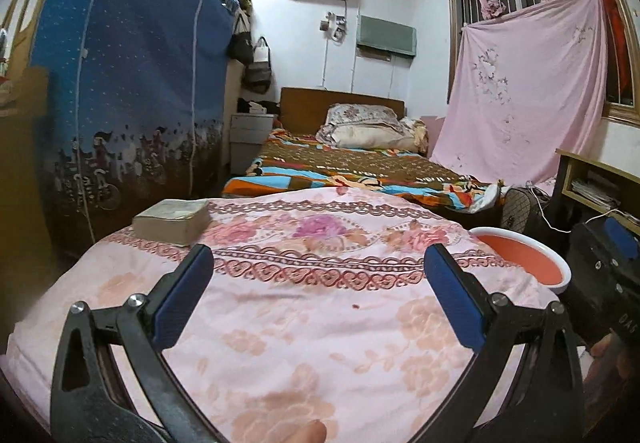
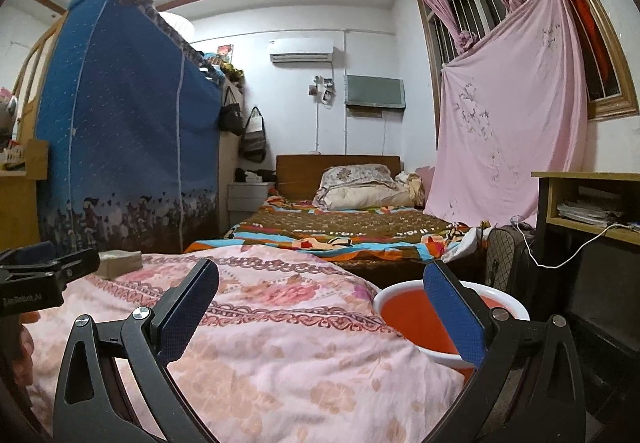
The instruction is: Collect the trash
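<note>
Left wrist view: left gripper [image 1: 318,291] hangs over the pink floral cloth [image 1: 304,323], fingers wide apart, empty. Small dark speck [image 1: 355,307] lies on the cloth between the fingers. Right gripper [image 2: 320,307] likewise spread, red basin [image 2: 416,319] just behind its right finger.

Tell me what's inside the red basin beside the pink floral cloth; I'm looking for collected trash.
The red basin shows only bare red interior. Its near right part is hidden behind the right gripper, jaws open.

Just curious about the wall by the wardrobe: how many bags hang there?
2: a dark bag nearest the wardrobe, and a second bag just right of it. More could hide behind them.
</note>
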`<state>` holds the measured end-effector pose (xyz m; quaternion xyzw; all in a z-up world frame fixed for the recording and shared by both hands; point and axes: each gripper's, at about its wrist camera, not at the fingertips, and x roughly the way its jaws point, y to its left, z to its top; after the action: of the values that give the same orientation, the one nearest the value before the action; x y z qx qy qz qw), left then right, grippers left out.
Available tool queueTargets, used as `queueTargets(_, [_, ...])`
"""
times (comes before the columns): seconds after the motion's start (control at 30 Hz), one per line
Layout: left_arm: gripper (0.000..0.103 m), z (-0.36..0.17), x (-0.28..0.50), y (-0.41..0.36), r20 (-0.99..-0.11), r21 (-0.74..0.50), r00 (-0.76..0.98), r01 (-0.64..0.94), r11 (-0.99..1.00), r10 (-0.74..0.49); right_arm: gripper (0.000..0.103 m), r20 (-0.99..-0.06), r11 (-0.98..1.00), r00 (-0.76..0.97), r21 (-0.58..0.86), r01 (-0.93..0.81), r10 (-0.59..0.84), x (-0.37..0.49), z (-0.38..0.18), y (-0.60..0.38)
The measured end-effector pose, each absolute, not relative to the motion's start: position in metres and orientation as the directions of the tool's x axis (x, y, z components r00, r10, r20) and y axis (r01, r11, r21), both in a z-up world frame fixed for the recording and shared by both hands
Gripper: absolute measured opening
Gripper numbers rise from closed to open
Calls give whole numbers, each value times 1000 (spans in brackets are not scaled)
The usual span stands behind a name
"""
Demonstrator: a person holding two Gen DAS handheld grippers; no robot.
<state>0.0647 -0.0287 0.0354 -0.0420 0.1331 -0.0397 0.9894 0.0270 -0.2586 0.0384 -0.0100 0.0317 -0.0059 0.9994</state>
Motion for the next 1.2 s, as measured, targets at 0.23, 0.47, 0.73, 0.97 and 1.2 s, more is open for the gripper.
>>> queueTargets(0.23, [92,27,52,-23,-239,-71,969,52,996,-68,103,-76,999,997,-38,6,-9,24,29,-254])
queueTargets(0.47, [92,24,50,-25,-243,-67,967,59,996,-73,103,-97,999,995,-32,13,-16,24,24,-255])
queueTargets(0.73, [92,25,49,-27,-238,-66,969,56,996,-71,103,-98,999,995,-32,13,-16,23,23,-254])
queueTargets(0.97, [92,25,49,-26,-237,-66,969,56,996,-71,103,-102,999,995,-32,12,-15,24,22,-254])
queueTargets(1.2, [92,26,50,-25,-234,-62,970,56,996,-69,103,-102,999,995,-32,13,-16,24,22,-254])
